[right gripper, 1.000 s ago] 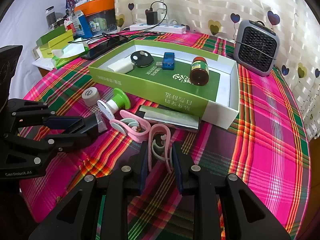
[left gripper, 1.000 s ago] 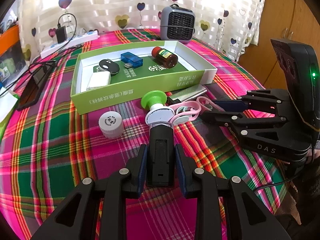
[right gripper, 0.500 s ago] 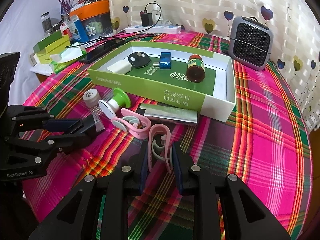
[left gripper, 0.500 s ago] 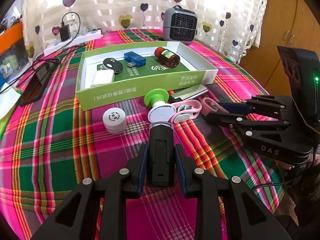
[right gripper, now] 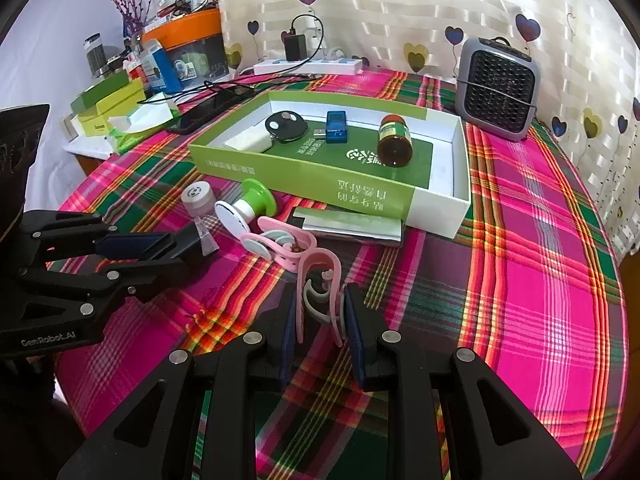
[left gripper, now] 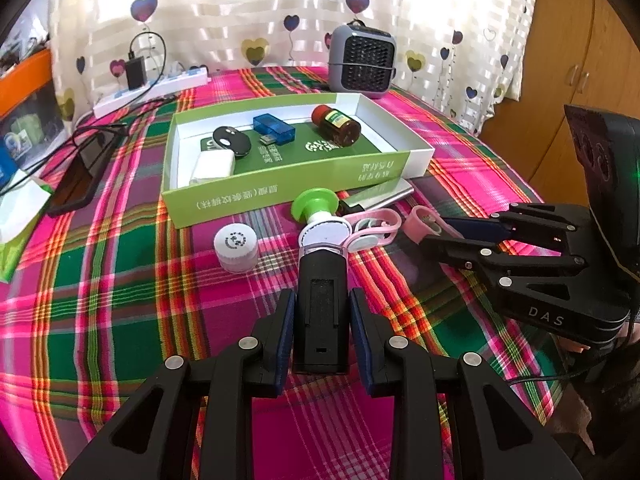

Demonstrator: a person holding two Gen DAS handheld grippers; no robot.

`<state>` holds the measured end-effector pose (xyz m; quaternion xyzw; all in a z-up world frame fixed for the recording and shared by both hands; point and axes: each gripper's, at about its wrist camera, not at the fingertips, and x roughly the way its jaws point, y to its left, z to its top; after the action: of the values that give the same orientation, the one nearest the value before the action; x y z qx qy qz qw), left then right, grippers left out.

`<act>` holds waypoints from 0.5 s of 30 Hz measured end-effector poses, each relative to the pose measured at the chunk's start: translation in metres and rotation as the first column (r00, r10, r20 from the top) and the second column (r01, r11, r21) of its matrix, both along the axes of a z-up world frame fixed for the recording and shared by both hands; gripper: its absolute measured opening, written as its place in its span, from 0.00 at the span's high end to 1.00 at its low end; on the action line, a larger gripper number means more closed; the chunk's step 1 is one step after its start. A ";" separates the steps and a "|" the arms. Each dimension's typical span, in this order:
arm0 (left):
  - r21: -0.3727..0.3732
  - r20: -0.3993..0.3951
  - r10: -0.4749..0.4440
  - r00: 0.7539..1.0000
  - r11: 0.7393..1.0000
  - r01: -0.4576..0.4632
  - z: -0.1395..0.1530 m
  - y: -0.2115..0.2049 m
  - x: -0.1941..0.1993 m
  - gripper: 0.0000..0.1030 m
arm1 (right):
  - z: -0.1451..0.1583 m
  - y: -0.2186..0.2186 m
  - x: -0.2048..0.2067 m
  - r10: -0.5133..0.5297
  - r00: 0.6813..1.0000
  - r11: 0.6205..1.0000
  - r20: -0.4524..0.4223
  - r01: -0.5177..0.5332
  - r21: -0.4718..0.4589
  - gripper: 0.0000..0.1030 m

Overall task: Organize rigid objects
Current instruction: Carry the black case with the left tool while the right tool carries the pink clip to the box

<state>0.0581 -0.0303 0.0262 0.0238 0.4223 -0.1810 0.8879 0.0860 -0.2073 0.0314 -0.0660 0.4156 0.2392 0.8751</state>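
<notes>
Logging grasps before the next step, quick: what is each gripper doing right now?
Left gripper: shut on the black device.
Right gripper: shut on the pink clip.

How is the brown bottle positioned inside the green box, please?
Tipped: the brown bottle lies on its side on the floor of the green box, cap toward the back wall.

The left tool (left gripper: 320,332) has pulled back and up a little with its black thing (left gripper: 320,312). The right tool (right gripper: 320,328) lifted its pink clip (right gripper: 320,280), too. The green box (left gripper: 224,200) looks farther off.
</notes>
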 end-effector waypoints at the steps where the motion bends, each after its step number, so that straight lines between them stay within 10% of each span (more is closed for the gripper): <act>1: 0.000 0.003 0.001 1.000 1.000 -0.001 0.001 0.000 0.000 0.75 | 0.001 0.000 0.000 -0.003 1.000 1.000 0.002 0.003 0.002 0.77; 15: -0.007 0.044 0.014 0.999 1.000 -0.014 0.019 0.002 0.003 0.75 | 0.019 -0.004 -0.001 -0.030 0.999 0.999 0.036 0.028 0.035 0.77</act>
<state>0.0612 -0.0287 0.0447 0.0219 0.4022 -0.1755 0.8983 0.0851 -0.2117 0.0500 -0.0491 0.3964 0.2323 0.8868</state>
